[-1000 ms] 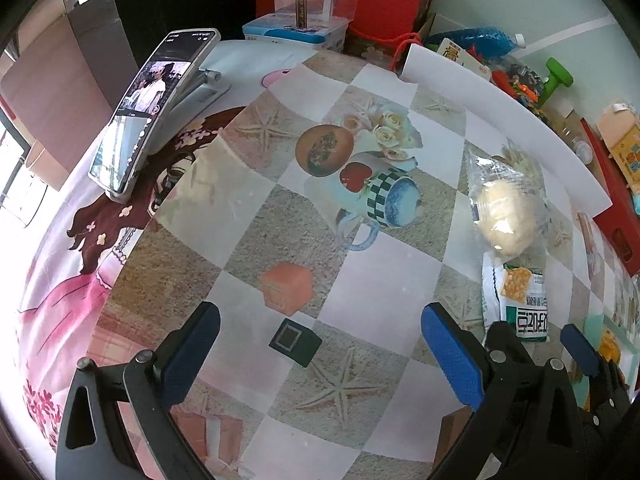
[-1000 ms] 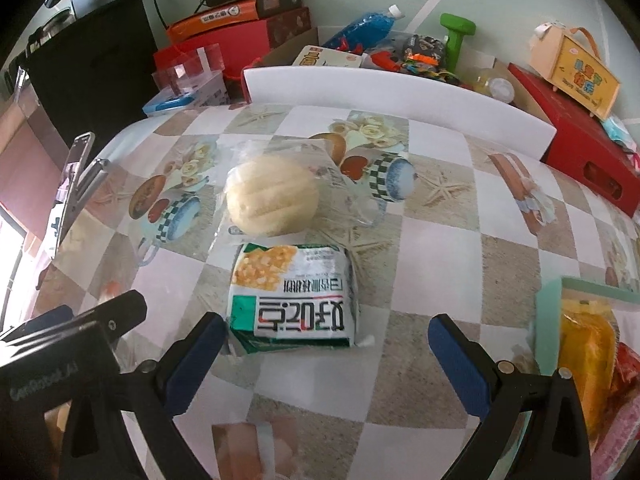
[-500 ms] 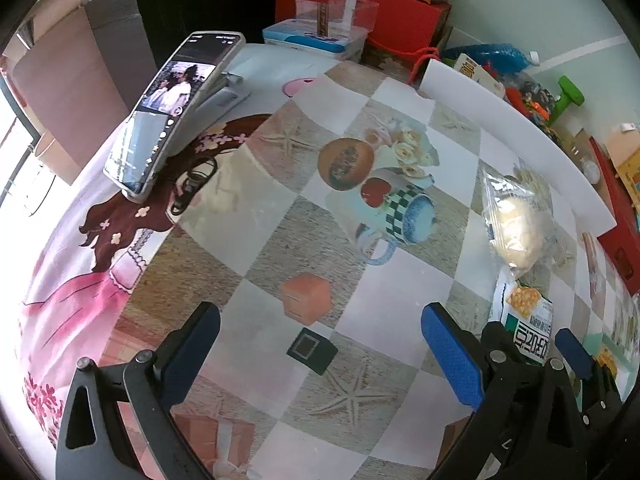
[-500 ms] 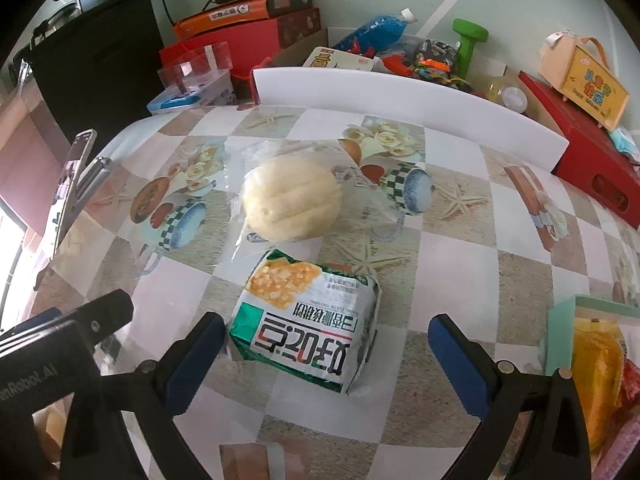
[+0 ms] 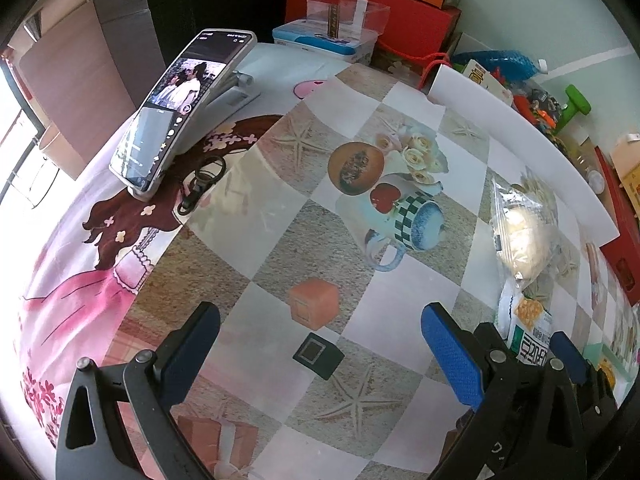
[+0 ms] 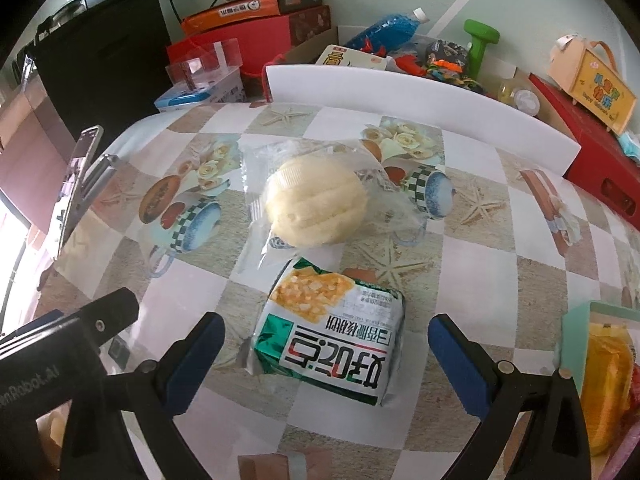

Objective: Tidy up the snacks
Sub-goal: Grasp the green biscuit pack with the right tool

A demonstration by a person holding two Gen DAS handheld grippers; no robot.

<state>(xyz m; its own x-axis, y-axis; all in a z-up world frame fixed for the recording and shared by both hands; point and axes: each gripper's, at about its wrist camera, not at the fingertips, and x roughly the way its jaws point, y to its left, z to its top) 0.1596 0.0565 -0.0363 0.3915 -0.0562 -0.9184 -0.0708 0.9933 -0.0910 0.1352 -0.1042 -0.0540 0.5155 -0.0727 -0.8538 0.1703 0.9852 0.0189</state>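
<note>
Cluttered room, table (image 6: pixel 472 280) w/ a checkered printed cloth of starfish, roses and mugs filling most of both views. Behind it, top of frame, red boxes, an orange carton, a blue bottle (image 6: pixel 384 30) and a green dumbbell (image 6: pixel 480 40) crowd the wall, w/ a long white board (image 6: pixel 420 98) standing along the table's far edge.

Right wrist view: right gripper (image 6: pixel 326 344) low centre, blue pads spread wide, nothing between them but air. Green-and-white snack pack (image 6: pixel 332 344) lies flat on the cloth in the gap btwn the fingers, not touched by either pad as far as I can see. Just above it, mid frame, a pale round bun in a clear bag (image 6: pixel 316 208), its wrapper edge touching or nearly touching the pack, can't tell which. Lower right edge, a teal tray (image 6: pixel 576 320) holding yellow and red packets.

Left wrist view: left gripper (image 5: pixel 320 344) at bottom centre, also wide open and empty, hovering over bare cloth and a small black square (image 5: pixel 318 356). Same bun and snack pack sit at right edge of that frame, partly behind the other gripper's black frame. Upper left, a phone (image 5: pixel 180 108) w/ lit screen leans on a stand; a black key ring (image 5: pixel 204 184) lies beside it.
</note>
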